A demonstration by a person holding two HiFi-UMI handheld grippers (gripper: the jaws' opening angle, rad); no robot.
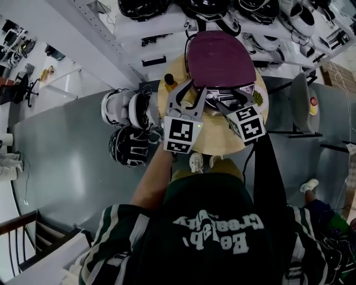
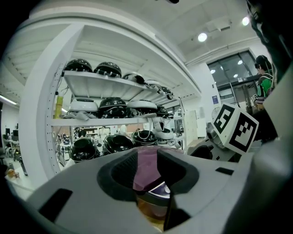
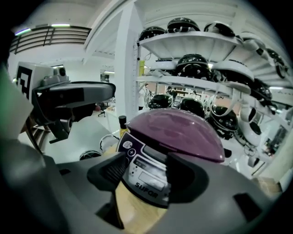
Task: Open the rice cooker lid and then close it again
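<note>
The rice cooker, its purple domed lid (image 1: pixel 219 58) down, stands on a round wooden table (image 1: pixel 217 142). My left gripper (image 1: pixel 190 94) hovers at the cooker's front left, jaws apart; in the left gripper view the purple cooker (image 2: pixel 146 164) shows through the gap of the left gripper (image 2: pixel 147 171). My right gripper (image 1: pixel 231 99) is at the front right and open. In the right gripper view the right gripper (image 3: pixel 144 171) frames the control panel (image 3: pixel 146 176) below the lid (image 3: pixel 176 130), pads apart from it. Nothing is held.
A small dark bottle (image 1: pixel 169 82) stands on the table left of the cooker. Helmets (image 1: pixel 130 128) lie on the floor to the left, and white shelves of helmets (image 1: pixel 222 8) stand behind the table. A chair (image 1: pixel 303 100) is at the right.
</note>
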